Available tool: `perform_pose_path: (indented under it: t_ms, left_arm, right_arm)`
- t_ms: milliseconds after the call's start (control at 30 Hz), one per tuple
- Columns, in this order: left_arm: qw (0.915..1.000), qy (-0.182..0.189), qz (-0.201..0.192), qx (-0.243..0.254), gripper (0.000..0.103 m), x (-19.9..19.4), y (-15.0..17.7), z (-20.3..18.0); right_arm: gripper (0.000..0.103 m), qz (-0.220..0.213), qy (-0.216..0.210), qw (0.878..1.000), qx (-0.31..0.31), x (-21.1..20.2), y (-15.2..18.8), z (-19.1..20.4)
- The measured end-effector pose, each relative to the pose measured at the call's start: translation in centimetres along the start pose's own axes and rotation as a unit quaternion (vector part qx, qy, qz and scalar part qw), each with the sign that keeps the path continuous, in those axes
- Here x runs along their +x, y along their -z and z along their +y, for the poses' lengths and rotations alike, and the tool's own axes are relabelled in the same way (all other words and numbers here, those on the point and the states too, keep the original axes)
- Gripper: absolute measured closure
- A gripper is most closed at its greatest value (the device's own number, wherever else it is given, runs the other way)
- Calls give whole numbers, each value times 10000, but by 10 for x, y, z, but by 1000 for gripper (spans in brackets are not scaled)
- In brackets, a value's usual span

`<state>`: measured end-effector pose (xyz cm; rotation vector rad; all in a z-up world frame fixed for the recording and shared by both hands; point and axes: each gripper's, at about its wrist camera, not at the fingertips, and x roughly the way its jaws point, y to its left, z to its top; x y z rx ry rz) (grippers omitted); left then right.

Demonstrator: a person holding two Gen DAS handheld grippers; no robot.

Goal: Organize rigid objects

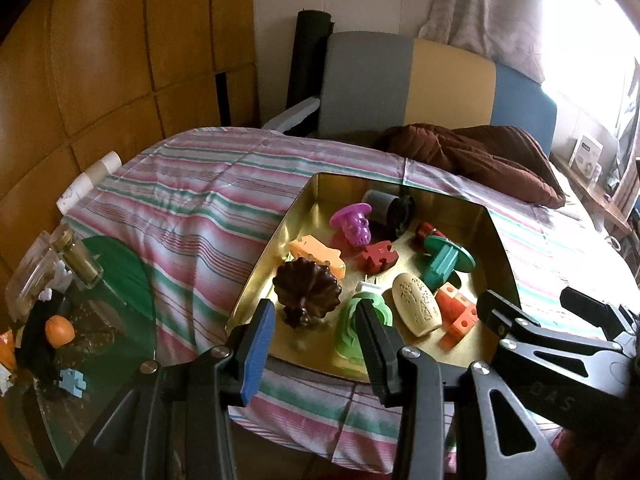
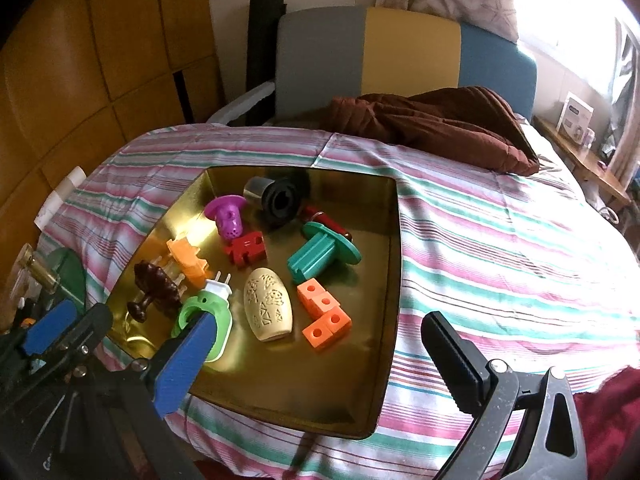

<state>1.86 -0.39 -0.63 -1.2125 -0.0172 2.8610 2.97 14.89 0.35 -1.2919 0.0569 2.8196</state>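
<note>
A gold tray [image 1: 320, 190] [image 2: 320, 396] lies on a striped cloth and holds several small rigid items. Among them are a brown fluted knob [image 1: 306, 290] [image 2: 156, 286], a green and white plug piece [image 1: 352, 332] [image 2: 214, 308], a beige carved oval [image 1: 418, 304] [image 2: 268, 304], orange cubes [image 1: 458, 314] [image 2: 324, 314], a teal flanged piece [image 1: 446, 260] [image 2: 320, 254] and a purple perforated cup [image 1: 354, 222] [image 2: 226, 214]. My left gripper [image 1: 316, 338] hovers open over the tray's near left corner, empty. My right gripper [image 2: 320, 356] stands wide open above the tray's near edge, holding nothing.
Left of the bed stands a glass side table [image 1: 120, 320] with a bottle [image 1: 80, 258], an orange ball [image 1: 59, 330] and a blue puzzle piece [image 1: 72, 383]. A brown quilted cloth [image 1: 480, 156] [image 2: 440, 120] lies behind the tray. A chair [image 2: 360, 48] stands beyond.
</note>
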Motion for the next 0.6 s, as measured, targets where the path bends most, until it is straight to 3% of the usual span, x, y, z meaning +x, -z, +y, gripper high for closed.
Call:
perform_pose_path:
  t_ms: [367, 500, 600]
  left_arm:
    - [10000, 76, -14, -34, 61, -4, 0, 0]
    - [9996, -150, -223, -7, 61, -8, 0, -1]
    - [9996, -121, -266, -37, 61, -9, -1, 0]
  right_arm:
    - [0, 0, 98, 9999, 72, 2, 0, -3]
    - [0, 0, 97, 9999, 73, 2, 0, -4]
    - [0, 36, 72, 9999, 88, 4, 1, -6]
